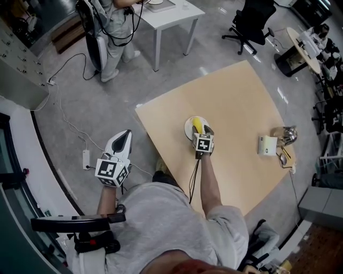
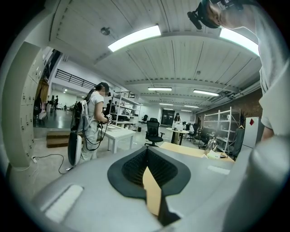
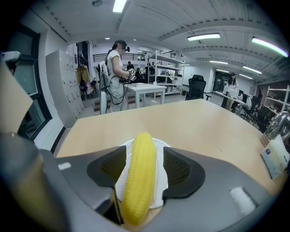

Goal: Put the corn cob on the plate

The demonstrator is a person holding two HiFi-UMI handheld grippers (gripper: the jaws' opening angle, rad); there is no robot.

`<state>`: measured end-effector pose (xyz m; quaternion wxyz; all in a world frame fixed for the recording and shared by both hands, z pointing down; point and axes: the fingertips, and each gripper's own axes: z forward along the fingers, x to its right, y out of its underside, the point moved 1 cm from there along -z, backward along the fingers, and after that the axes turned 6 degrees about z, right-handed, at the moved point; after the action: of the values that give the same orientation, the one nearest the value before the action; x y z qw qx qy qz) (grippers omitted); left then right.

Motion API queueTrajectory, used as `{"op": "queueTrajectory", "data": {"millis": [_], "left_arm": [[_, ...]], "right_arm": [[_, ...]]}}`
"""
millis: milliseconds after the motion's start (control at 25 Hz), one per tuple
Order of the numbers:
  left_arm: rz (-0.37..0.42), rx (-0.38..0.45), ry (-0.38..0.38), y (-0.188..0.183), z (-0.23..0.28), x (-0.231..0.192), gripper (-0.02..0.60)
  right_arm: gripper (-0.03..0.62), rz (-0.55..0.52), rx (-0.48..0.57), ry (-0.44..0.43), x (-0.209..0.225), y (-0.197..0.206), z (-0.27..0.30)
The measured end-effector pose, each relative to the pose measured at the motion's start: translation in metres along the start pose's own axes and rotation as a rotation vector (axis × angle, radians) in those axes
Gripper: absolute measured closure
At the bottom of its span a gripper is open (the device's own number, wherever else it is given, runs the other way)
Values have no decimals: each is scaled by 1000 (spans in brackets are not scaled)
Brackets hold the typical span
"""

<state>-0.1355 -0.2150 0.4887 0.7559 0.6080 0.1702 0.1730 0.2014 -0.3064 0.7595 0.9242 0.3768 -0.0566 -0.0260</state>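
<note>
A yellow corn cob lies on a small white plate near the middle of the tan table. My right gripper reaches over the plate from the near side. In the right gripper view the corn cob lies lengthwise between the two dark pads, and a strip of the plate shows on each side of it. No pad presses on it, so the right gripper is open. My left gripper hangs over the floor left of the table, its tips together and empty.
A white card box and a shiny metal vessel stand near the table's right edge. A power strip and cables lie on the floor at the left. A person stands by a white table at the back, near an office chair.
</note>
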Motion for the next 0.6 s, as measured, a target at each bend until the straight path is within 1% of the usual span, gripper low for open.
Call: {"op": "queueTrajectory", "data": {"millis": [200, 400, 600], "left_arm": [[9, 13, 28, 5, 1, 4, 563], [21, 18, 60, 2, 1, 12, 563], [33, 30, 94, 0, 2, 24, 563]], "right_arm": [[333, -17, 72, -2, -7, -15, -20], [345, -30, 141, 5, -14, -28, -50], [365, -12, 204, 16, -11, -35, -82]]}}
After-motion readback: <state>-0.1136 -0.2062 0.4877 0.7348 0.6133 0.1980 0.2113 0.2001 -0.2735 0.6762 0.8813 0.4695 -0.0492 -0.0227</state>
